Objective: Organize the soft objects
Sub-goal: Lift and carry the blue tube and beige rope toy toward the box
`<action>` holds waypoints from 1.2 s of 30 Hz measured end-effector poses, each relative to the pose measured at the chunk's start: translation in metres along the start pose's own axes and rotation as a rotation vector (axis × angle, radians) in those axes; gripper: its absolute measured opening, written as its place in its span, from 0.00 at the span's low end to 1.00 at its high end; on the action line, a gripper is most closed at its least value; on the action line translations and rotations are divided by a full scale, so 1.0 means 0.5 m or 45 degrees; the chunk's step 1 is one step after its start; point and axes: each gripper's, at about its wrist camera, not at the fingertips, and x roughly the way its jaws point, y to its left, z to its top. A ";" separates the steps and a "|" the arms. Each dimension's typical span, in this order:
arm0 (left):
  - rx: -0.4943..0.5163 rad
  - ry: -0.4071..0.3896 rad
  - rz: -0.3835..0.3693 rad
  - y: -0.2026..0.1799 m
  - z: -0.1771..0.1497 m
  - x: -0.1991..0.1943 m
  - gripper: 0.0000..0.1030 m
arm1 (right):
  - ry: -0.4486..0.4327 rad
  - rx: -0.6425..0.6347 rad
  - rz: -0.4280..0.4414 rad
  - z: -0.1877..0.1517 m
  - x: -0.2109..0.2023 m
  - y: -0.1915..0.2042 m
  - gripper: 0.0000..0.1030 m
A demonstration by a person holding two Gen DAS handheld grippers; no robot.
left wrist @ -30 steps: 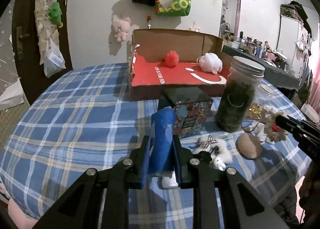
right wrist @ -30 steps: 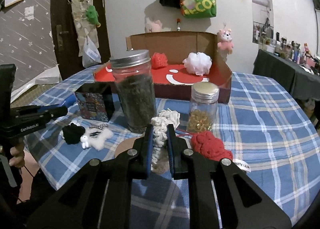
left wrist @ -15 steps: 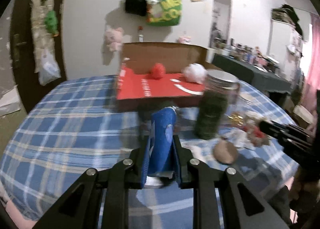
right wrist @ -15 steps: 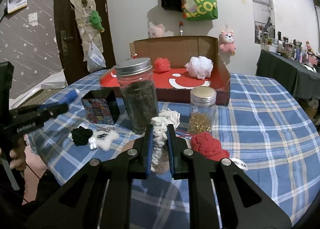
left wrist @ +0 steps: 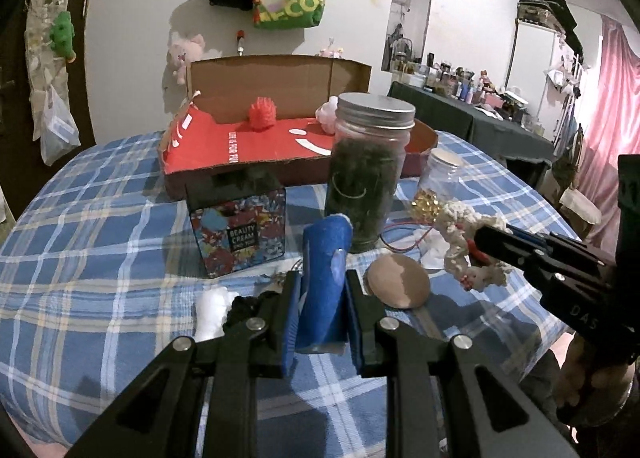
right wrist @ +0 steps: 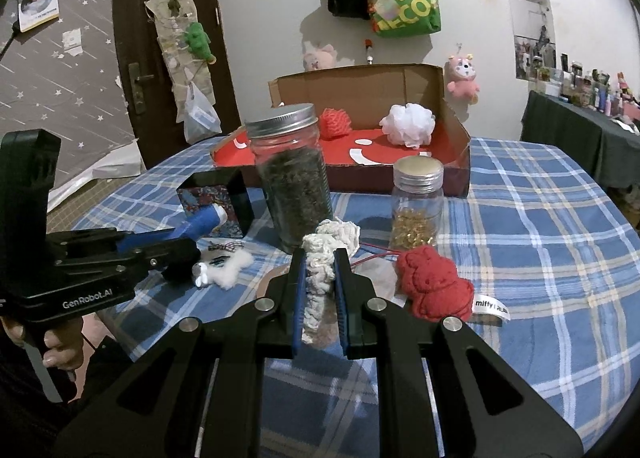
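My left gripper (left wrist: 320,290) is shut on a blue soft roll (left wrist: 324,270), held upright above the checked tablecloth; the same roll (right wrist: 204,224) shows at the left of the right wrist view. My right gripper (right wrist: 320,278) is shut on a cream knitted toy (right wrist: 320,270), also seen as the cream toy (left wrist: 460,242) at the right of the left wrist view. A red knitted toy (right wrist: 432,286) lies on the cloth just right of my right gripper. A cardboard box (right wrist: 452,130) with a red floor holds a red puff (right wrist: 336,122) and a white puff (right wrist: 408,124).
A tall jar of dark leaves (right wrist: 292,178), a small jar of gold bits (right wrist: 418,202) and a patterned black box (left wrist: 236,226) stand between the grippers and the cardboard box. A white and black fluffy toy (right wrist: 224,270) and a round brown disc (left wrist: 398,282) lie near the front edge.
The left wrist view has swung to the right, so the jars and the right gripper sit nearer its middle. The right gripper has hardly moved; both grips are unchanged.
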 end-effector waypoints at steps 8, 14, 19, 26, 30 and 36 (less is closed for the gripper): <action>-0.002 0.011 0.004 0.001 -0.004 0.001 0.22 | 0.008 0.010 0.013 0.000 0.003 -0.003 0.12; -0.011 0.013 0.022 0.012 -0.008 -0.001 0.22 | 0.009 0.006 -0.003 -0.003 0.007 -0.006 0.12; -0.052 0.038 0.079 0.059 -0.013 -0.014 0.22 | 0.007 0.022 -0.033 -0.003 -0.003 -0.025 0.12; -0.132 0.065 0.195 0.148 -0.017 -0.041 0.22 | 0.008 0.083 -0.124 -0.003 -0.032 -0.089 0.12; -0.141 0.066 0.227 0.185 -0.003 -0.035 0.22 | 0.012 0.119 -0.152 0.009 -0.040 -0.132 0.12; -0.095 0.069 0.182 0.222 0.027 -0.002 0.22 | 0.023 0.116 -0.148 0.032 -0.029 -0.171 0.12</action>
